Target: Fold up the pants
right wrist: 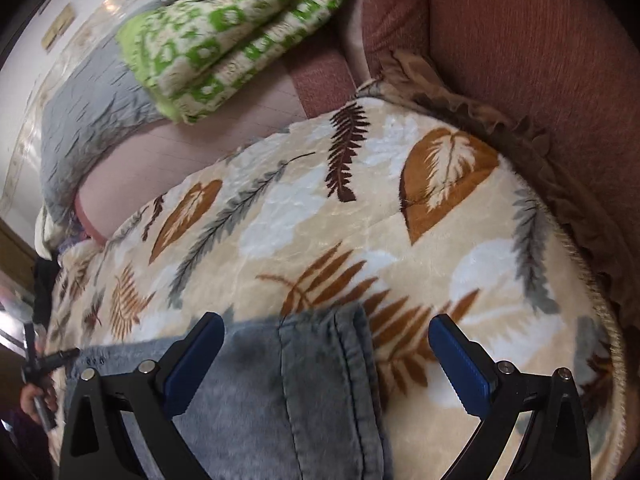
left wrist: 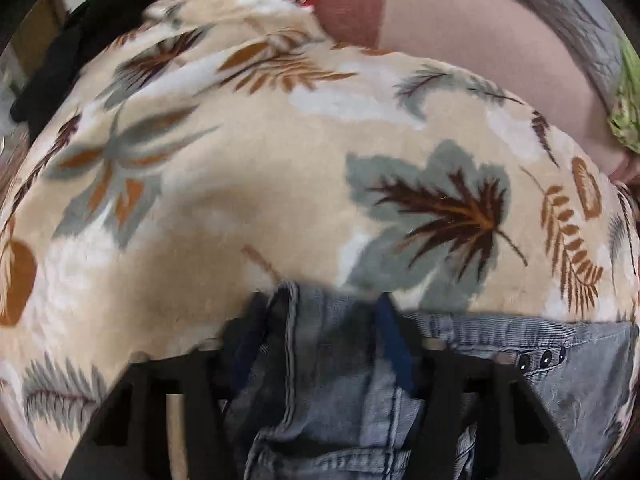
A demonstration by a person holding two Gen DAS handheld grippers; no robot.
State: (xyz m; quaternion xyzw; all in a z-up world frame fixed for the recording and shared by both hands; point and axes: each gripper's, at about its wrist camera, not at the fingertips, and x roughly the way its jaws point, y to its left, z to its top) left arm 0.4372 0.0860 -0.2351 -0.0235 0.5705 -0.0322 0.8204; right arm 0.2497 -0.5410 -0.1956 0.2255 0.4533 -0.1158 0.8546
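Observation:
Blue-grey denim pants [left wrist: 580, 380] lie on a beige leaf-print blanket [left wrist: 240, 180]. In the left wrist view my left gripper [left wrist: 320, 344] points steeply down, its jaws pressed on a bunched fold of the denim near the waistband with its dark snaps. In the right wrist view the pants [right wrist: 280, 400] show a stitched hem end lying flat on the blanket [right wrist: 320, 208]. My right gripper [right wrist: 326, 360] stands wide open over that end, and its blue pads [right wrist: 460, 364] are clear of the cloth on either side.
A green patterned blanket [right wrist: 224, 40] and grey quilted fabric [right wrist: 88, 100] lie beyond the leaf blanket. A reddish sofa back [right wrist: 540, 60] rises on the right. A black garment [left wrist: 64, 60] sits at the far left. A hand [right wrist: 36, 396] holding the other gripper shows at the left edge.

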